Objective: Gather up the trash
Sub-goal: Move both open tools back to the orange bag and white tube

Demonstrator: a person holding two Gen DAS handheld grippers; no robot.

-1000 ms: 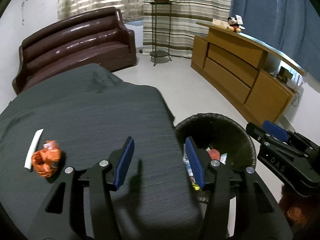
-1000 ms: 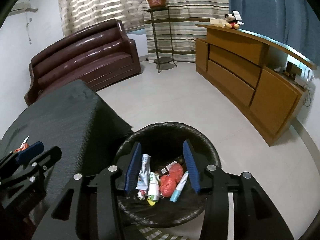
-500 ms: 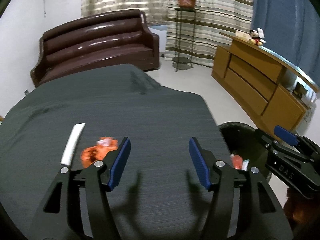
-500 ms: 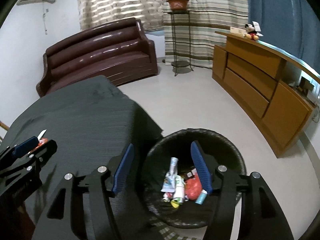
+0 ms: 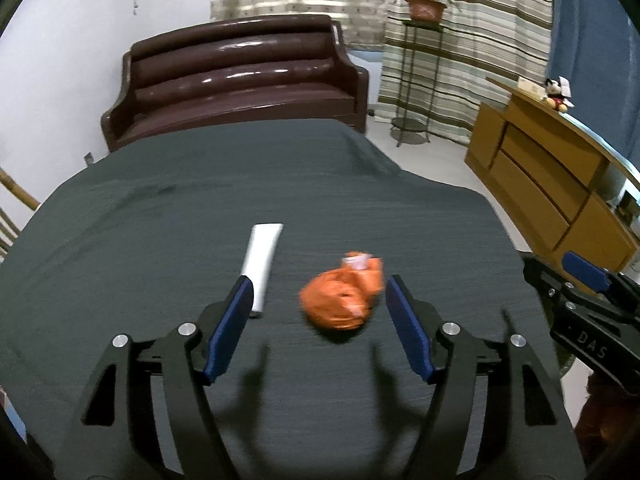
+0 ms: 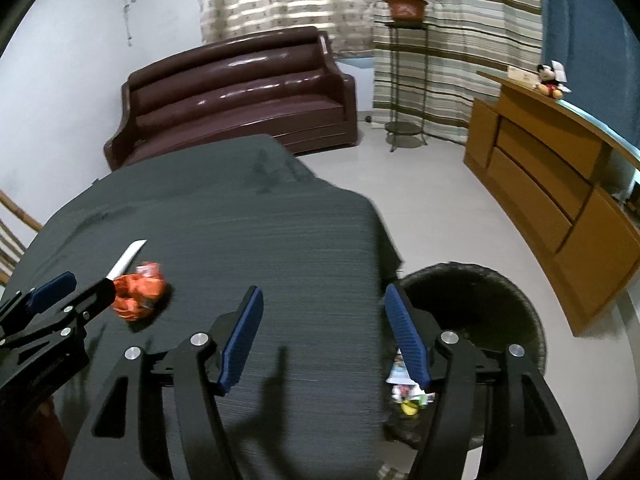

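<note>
- Broadly, your workspace is a table under a dark grey cloth [image 5: 168, 232], with a brown sofa [image 5: 240, 80] behind it and a wooden cabinet [image 5: 552, 184] off to your right.
- On the floor just beside the table's right edge stands the black trash bin [image 6: 480, 292]; in the right wrist view you can see wrappers [image 6: 404, 384] lying at the bottom of it.
- Your left gripper [image 5: 318, 312] hangs over the cloth with its jaws spread wide and nothing between the pads.
- Your right gripper [image 6: 324, 320] is likewise spread and empty, straddling the table's edge, so one finger is over the cloth and the other over the bin.
- Lying on the cloth between your left fingertips, closer to the right one, is the crumpled orange wrapper [image 5: 342, 300]; whether it touches that fingertip cannot be told through the blur.
- Left of it on the cloth lies the white tube [image 5: 262, 260], its near end hidden behind your left fingertip.
</note>
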